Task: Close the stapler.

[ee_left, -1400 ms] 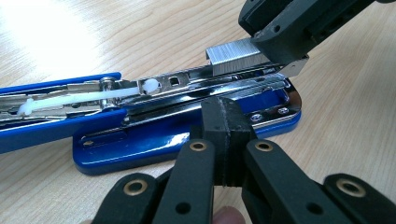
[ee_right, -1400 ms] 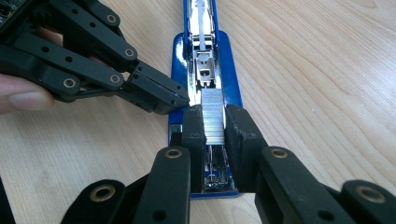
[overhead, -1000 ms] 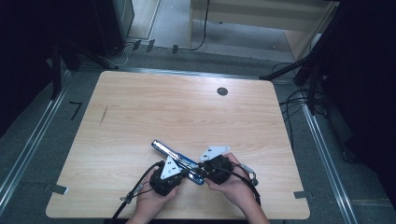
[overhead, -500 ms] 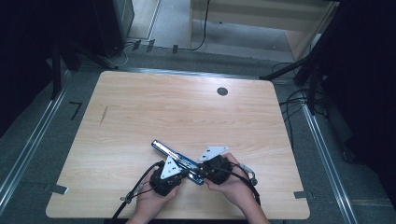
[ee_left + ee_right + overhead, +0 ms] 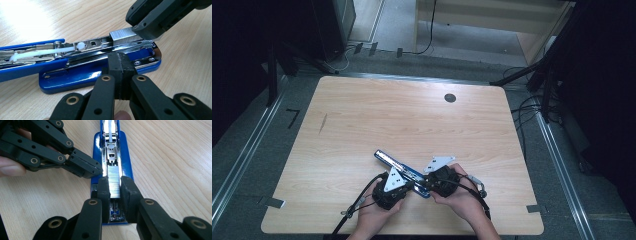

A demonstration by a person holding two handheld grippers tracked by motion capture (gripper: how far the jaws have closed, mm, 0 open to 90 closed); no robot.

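A blue stapler (image 5: 392, 161) lies swung open near the table's front edge, its chrome magazine (image 5: 95, 43) facing up. My right gripper (image 5: 115, 186) is shut on a silver strip of staples (image 5: 113, 181) and holds it in the magazine channel at the stapler's front end. My left gripper (image 5: 119, 57) is shut with nothing between its pads, its tip against the side of the stapler's rail. In the high view the left gripper (image 5: 408, 187) and right gripper (image 5: 428, 185) meet at the stapler's near end. The white pusher (image 5: 80, 45) sits pulled back along the rail.
The wooden table (image 5: 362, 125) has a dark round grommet hole (image 5: 450, 98) at the back right and a small dark mark (image 5: 323, 123) at the left. Cables trail from both grippers over the front edge (image 5: 357, 207).
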